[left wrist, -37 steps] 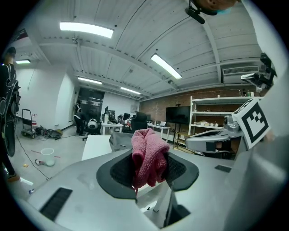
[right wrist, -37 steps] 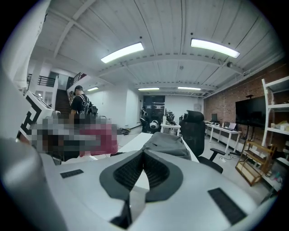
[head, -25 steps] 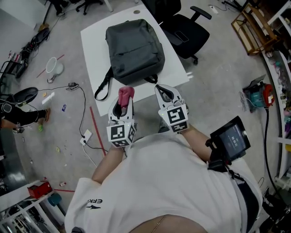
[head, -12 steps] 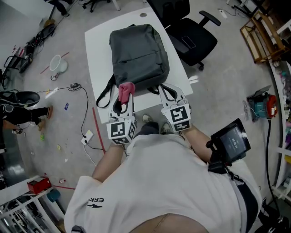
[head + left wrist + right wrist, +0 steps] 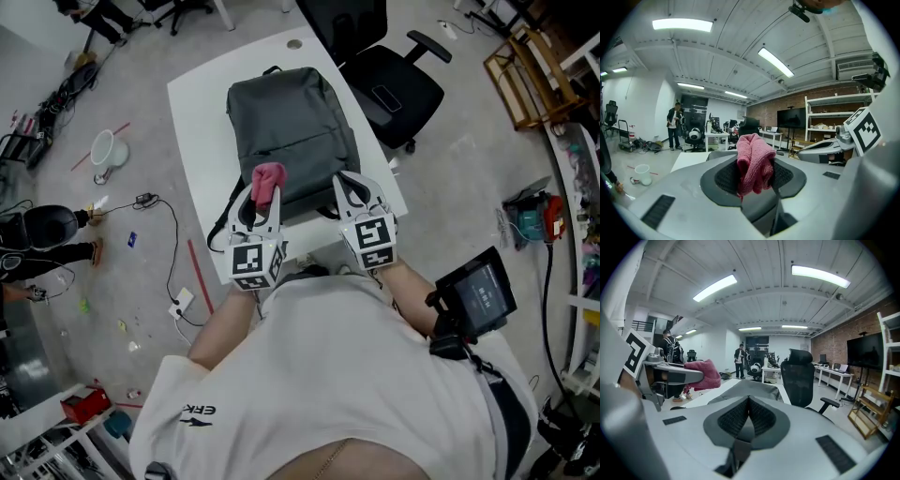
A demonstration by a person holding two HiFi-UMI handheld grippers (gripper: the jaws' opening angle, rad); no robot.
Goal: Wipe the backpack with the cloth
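Note:
A dark grey backpack (image 5: 292, 131) lies flat on a white table (image 5: 195, 103), straps toward me. My left gripper (image 5: 264, 192) is shut on a pink cloth (image 5: 267, 181) and hovers over the backpack's near left edge. The cloth (image 5: 753, 161) bunches between the jaws in the left gripper view. My right gripper (image 5: 354, 190) is shut with nothing in it, over the backpack's near right edge. In the right gripper view the jaws meet with no gap, and the backpack (image 5: 752, 389) and the cloth (image 5: 703, 373) in the other gripper show beyond.
A black office chair (image 5: 392, 82) stands right of the table. A white bucket (image 5: 103, 147), cables (image 5: 155, 202) and a power strip (image 5: 181, 302) lie on the floor at left. A wooden rack (image 5: 525, 66) stands far right. People stand in the background.
Both grippers have moved forward from the table's near edge to over the backpack's near end. The cloth stays held in the left gripper.

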